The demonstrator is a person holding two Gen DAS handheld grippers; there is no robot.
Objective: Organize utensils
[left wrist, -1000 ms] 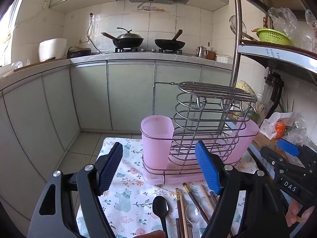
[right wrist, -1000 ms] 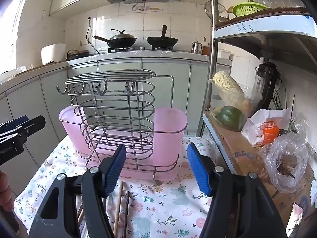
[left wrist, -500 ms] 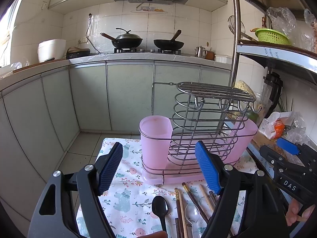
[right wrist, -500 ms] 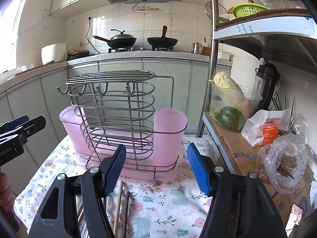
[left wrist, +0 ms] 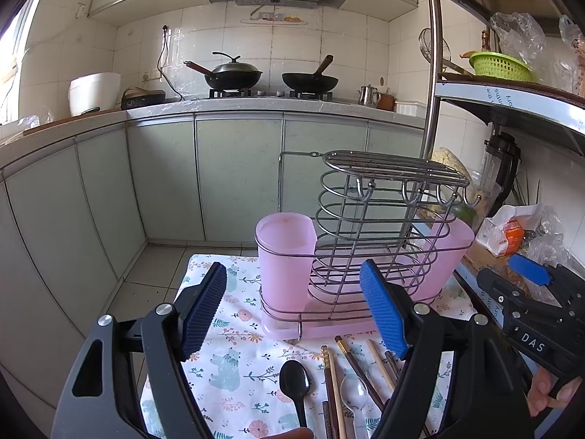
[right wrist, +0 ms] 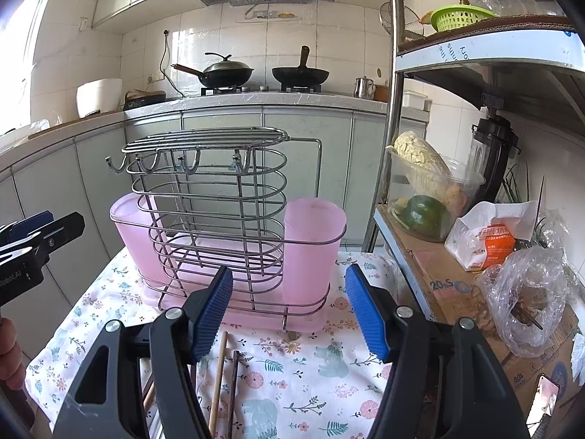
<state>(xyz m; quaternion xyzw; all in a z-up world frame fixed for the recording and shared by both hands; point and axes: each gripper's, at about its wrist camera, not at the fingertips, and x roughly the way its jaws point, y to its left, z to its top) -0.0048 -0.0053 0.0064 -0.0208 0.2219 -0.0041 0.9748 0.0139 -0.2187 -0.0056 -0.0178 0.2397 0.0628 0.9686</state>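
A wire utensil rack (left wrist: 373, 226) with pink plastic cups (left wrist: 285, 256) stands on a small table with a floral cloth (left wrist: 234, 366); it also shows in the right wrist view (right wrist: 219, 226). In front of it lie a black spoon (left wrist: 296, 384), a clear spoon (left wrist: 354, 393) and several chopsticks (left wrist: 331, 384), which also show in the right wrist view (right wrist: 217, 376). My left gripper (left wrist: 292, 311) is open and empty, above the utensils. My right gripper (right wrist: 289, 311) is open and empty, facing the rack's right cup (right wrist: 310, 245).
A metal shelf unit (right wrist: 396, 109) stands right of the table with a bowl of vegetables (right wrist: 427, 190), a cardboard box (right wrist: 438, 278), bags and a blender. Kitchen cabinets and a stove with two woks (left wrist: 234, 73) are behind. The table's left edge drops to the tiled floor.
Both grippers have hardly moved. The left wrist view has shifted a little, so the rack sits slightly lower left in it.
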